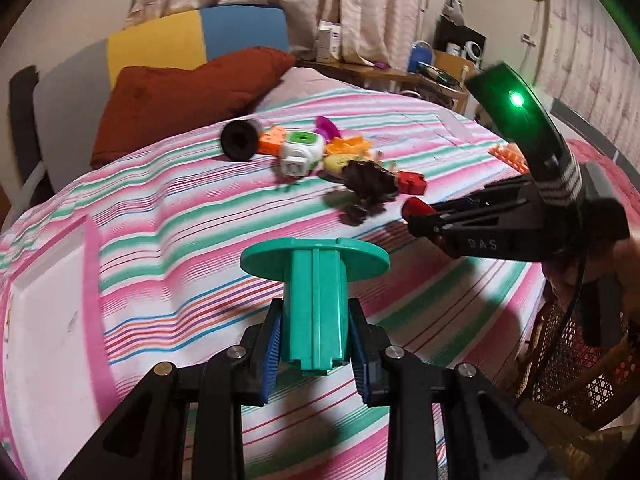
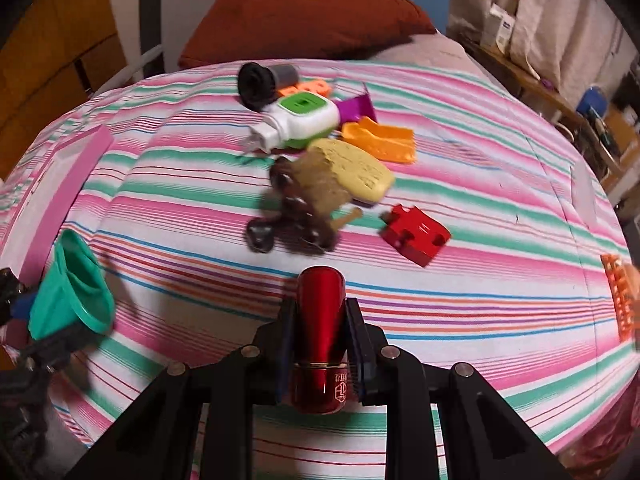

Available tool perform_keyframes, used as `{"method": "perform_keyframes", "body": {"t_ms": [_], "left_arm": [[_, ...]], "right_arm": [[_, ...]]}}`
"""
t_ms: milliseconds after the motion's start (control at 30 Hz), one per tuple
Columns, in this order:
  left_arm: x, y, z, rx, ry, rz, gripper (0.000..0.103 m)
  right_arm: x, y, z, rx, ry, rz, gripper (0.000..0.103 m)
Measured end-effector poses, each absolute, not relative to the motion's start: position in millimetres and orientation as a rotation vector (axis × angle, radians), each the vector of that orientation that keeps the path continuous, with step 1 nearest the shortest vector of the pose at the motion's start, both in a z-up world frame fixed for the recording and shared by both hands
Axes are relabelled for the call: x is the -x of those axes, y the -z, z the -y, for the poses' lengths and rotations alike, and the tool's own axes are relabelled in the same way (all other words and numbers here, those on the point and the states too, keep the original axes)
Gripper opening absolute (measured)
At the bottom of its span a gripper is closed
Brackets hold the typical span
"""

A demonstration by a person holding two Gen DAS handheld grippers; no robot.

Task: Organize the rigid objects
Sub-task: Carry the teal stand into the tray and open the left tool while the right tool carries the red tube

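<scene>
My left gripper (image 1: 314,336) is shut on a teal plastic spool (image 1: 316,296) and holds it above the striped bed cover (image 1: 160,248). My right gripper (image 2: 320,336) is shut on a red metal cylinder (image 2: 320,336), its tip also shows in the left wrist view (image 1: 416,206). The teal spool shows at the left of the right wrist view (image 2: 76,292). A pile of loose objects lies mid-bed: a black and grey cylinder (image 2: 264,80), a white and green device (image 2: 300,120), an orange tray piece (image 2: 380,140), a yellow block (image 2: 356,172), a dark brown tangled thing (image 2: 296,216) and a red block (image 2: 416,234).
A rust-red pillow (image 1: 180,96) lies at the head of the bed. A pink-edged white box (image 1: 44,320) sits at the left. An orange lattice piece (image 2: 620,296) lies at the right edge. A wicker chair (image 1: 576,364) stands beside the bed.
</scene>
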State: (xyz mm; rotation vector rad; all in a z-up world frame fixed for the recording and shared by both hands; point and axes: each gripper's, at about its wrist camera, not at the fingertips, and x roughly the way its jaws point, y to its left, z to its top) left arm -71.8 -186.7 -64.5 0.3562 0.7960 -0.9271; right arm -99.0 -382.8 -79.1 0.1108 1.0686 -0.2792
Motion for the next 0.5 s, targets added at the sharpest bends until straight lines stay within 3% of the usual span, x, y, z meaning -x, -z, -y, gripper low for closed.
{"method": "perform_keyframes", "body": {"t_ms": [500], "left_arm": [[13,55,97,-0.126,0.747,-0.842,0.03]], "right_arm": [[95,79,334,-0.031,0.219,-1.019,0.024]]}}
